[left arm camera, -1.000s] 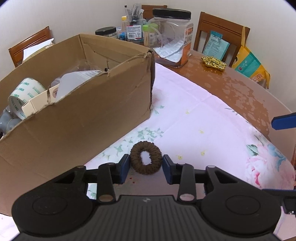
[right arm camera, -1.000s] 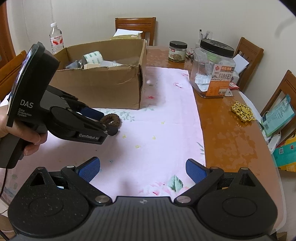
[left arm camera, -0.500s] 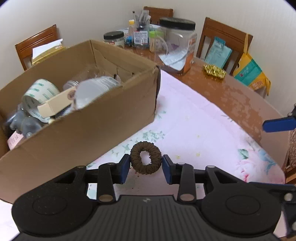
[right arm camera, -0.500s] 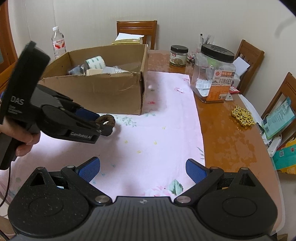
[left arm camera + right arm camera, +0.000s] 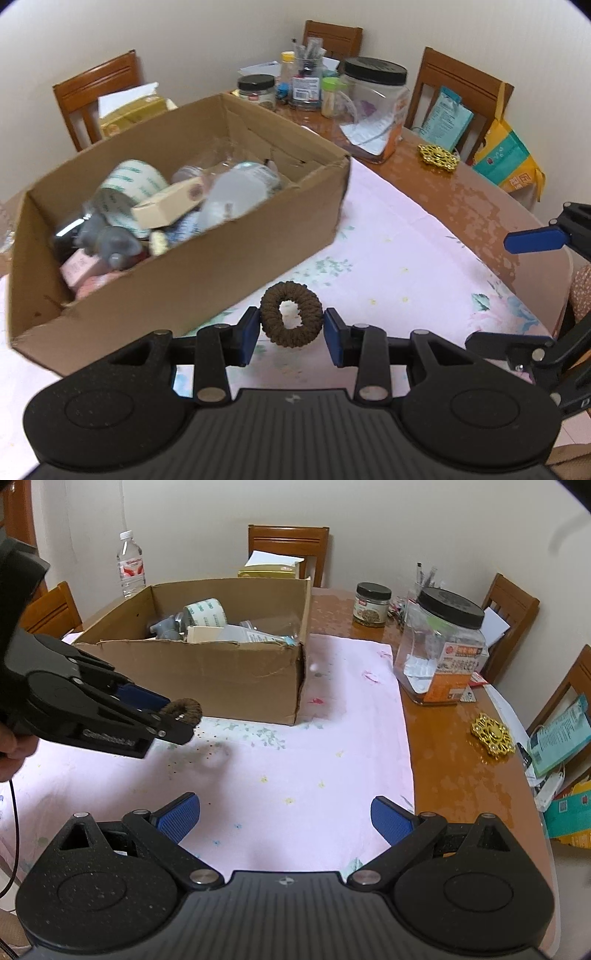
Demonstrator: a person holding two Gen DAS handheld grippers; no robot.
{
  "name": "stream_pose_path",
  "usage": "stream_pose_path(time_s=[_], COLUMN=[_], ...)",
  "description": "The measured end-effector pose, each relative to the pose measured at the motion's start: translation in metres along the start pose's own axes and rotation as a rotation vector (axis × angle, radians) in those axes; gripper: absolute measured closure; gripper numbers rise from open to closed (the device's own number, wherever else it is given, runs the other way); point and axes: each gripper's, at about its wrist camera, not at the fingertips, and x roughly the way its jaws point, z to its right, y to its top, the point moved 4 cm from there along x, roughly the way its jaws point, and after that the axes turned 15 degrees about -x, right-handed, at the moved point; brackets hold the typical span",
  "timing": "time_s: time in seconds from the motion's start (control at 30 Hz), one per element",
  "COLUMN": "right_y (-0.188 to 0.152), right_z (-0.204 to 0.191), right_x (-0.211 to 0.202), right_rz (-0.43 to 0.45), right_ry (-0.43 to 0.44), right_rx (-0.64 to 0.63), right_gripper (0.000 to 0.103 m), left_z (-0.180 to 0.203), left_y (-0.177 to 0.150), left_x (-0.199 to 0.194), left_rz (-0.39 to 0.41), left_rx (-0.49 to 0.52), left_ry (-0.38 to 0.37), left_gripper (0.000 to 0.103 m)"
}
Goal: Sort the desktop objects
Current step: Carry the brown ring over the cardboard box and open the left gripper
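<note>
- Left gripper (image 5: 291, 329): blue pads clamped on either side of brown hair tie (image 5: 291, 318); tie carried clear of the cloth, ring held upright between the pads.
- Same pair from the right wrist view: left gripper (image 5: 177, 722) at left, hair tie (image 5: 183, 710) at its tip, just in front of the near wall of the box.
- Right gripper (image 5: 284, 818): jaws spread wide, nothing between them, poised over the near part of the cloth.
- Cardboard box (image 5: 236, 258): open-topped, just beyond the hair tie; holds tape roll (image 5: 127, 184), a small cream carton, grey figures and other blurred items.
- Step in hand, judged: carrying the hair tie to the box. Next move calls for more height to clear the near wall, travel forward over the opening, then release.
- Surface: pink floral tablecloth (image 5: 295, 775) over a glossy wooden table (image 5: 454, 760); bare wood at right.
- Far and right on the table: clear jar with black lid (image 5: 441, 646), small dark-lidded jar (image 5: 372, 603), gold ornament (image 5: 493, 734), water bottle (image 5: 130, 565) far left.
- Room: wooden chairs around the table, pale walls.
</note>
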Motion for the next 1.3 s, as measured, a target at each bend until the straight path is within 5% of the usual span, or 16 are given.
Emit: stream_pose_path(time_s=[0.67,1.3], right_y=[0.048,0.057], right_z=[-0.006,-0.008], right_x=[-0.007,-0.011], right_rz=[0.072,0.081], right_ry=[0.051,0.049], right_rx=[-0.044,-0.059], right_gripper=[0.002,0.002], left_z=[-0.067,-0.097], left_y=[0.049,0.087], left_x=[-0.064,-0.023], left_rz=[0.119,0.118], left_rx=[-0.109,-0.16], left_ry=[0.083,0.126], left_gripper=[0.067,0.066])
